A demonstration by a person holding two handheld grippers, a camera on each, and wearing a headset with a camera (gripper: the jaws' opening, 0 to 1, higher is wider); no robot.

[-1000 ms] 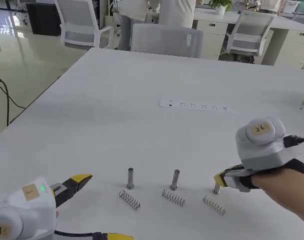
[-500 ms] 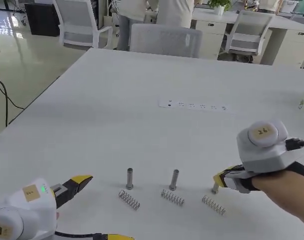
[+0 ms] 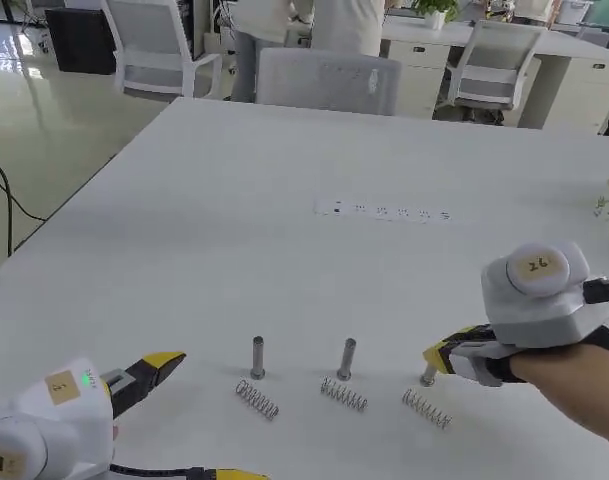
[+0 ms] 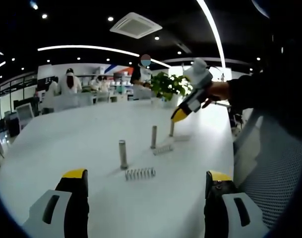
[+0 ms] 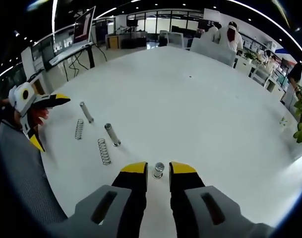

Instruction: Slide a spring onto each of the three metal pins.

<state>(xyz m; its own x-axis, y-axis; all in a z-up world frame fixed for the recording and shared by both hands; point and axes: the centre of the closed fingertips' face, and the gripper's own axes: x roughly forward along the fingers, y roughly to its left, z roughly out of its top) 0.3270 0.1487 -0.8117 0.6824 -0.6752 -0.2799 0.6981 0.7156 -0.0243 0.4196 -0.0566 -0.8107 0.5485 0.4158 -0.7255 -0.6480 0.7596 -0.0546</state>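
Three short metal pins stand upright in a row near the table's front: left pin, middle pin, right pin. A spring lies flat in front of each: left spring, middle spring, right spring. My right gripper has its yellow-tipped jaws narrowly apart on either side of the right pin, with a small gap on each side. My left gripper is wide open and holds nothing, hovering left of the left spring.
A white power strip lies flat mid-table. Grey office chairs stand at the far edge, with people beyond. The table's left edge drops to the floor, where a cable lies.
Nothing has moved on the table. The right gripper stays at the right pin, and the head camera has shifted a little.
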